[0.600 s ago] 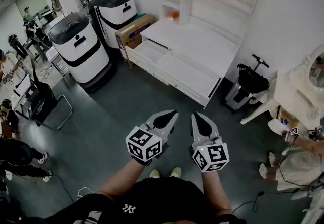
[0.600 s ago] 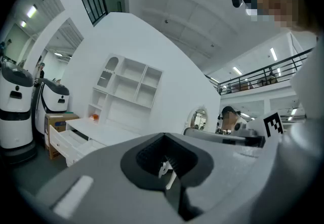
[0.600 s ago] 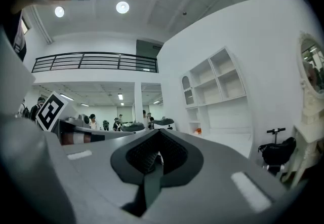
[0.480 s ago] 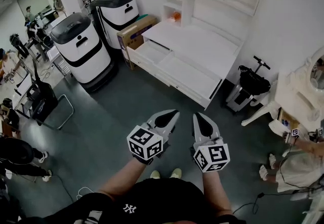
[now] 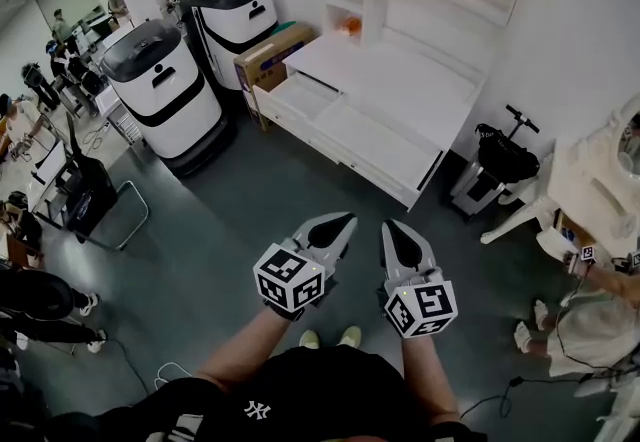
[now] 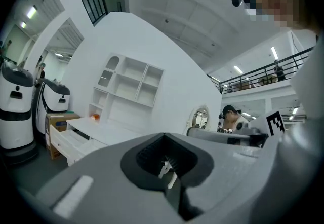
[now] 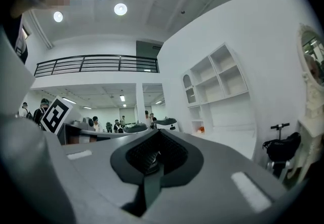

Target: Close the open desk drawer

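Note:
The white desk [image 5: 400, 80] stands against the far wall under white shelves. Its left drawer [image 5: 297, 97] is pulled out toward me, and a wider front section [image 5: 375, 148] beside it also juts out. My left gripper [image 5: 343, 221] and right gripper [image 5: 389, 228] hover side by side over the dark floor, well short of the desk, both pointing at it. Both are shut with nothing between the jaws. In the left gripper view the shut left gripper [image 6: 167, 172] faces the desk, with the open drawer [image 6: 66, 139] at the left. The right gripper [image 7: 152, 159] looks toward the shelves.
Two white-and-black machines [image 5: 165, 90] [image 5: 235, 20] and a cardboard box [image 5: 270, 55] stand left of the desk. A black scooter [image 5: 500, 165] leans at its right end. A white vanity [image 5: 590, 190] is at the right, a black chair [image 5: 85, 200] and people at the left.
The room has slid only slightly in the head view. Both grippers keep their places in front of me and stay shut.

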{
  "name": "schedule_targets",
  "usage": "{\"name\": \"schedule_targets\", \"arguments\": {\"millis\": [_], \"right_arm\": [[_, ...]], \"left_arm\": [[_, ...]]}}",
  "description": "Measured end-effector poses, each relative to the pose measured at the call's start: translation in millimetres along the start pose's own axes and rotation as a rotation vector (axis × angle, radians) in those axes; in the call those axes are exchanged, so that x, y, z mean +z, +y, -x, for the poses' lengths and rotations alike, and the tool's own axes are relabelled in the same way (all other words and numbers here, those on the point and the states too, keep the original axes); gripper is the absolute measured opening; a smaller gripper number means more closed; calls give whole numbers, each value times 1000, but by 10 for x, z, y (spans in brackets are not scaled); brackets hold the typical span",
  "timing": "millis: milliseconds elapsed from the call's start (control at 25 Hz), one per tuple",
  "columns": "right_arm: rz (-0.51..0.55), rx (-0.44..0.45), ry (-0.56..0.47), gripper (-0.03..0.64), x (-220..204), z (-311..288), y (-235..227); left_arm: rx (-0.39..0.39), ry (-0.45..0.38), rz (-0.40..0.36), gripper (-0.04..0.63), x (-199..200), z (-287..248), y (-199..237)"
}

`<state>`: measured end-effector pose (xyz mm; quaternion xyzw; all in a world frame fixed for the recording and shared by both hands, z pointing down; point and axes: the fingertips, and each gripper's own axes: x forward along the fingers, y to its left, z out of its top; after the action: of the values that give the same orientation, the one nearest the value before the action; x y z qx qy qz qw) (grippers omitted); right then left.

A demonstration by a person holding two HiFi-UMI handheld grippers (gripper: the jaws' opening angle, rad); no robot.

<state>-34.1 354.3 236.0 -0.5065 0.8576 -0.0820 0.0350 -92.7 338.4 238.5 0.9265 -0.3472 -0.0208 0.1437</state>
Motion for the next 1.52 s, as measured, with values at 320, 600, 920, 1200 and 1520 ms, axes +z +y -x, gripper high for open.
{"name": "schedule_targets", "arguments": {"millis": [320,600,920,1200,1520], "right_arm": [[14,-8,25,41,-171,0,-148],[11,19,39,41,-209,-56,-310],[10,29,57,41,-312,-49,-557],[-6,31,64,40,-319,-162,-761],[-4,8,87,37,-420,-453,-995]], "left_arm": [[31,30,-16,0,-189,-69,60],[64,36,-12,0,-233,-202,126],[81,37,-16,0,-314,-405,63],[93,51,-22,0,-314,-609,152],[82,55,-13,0,-340,-893,431]]}}
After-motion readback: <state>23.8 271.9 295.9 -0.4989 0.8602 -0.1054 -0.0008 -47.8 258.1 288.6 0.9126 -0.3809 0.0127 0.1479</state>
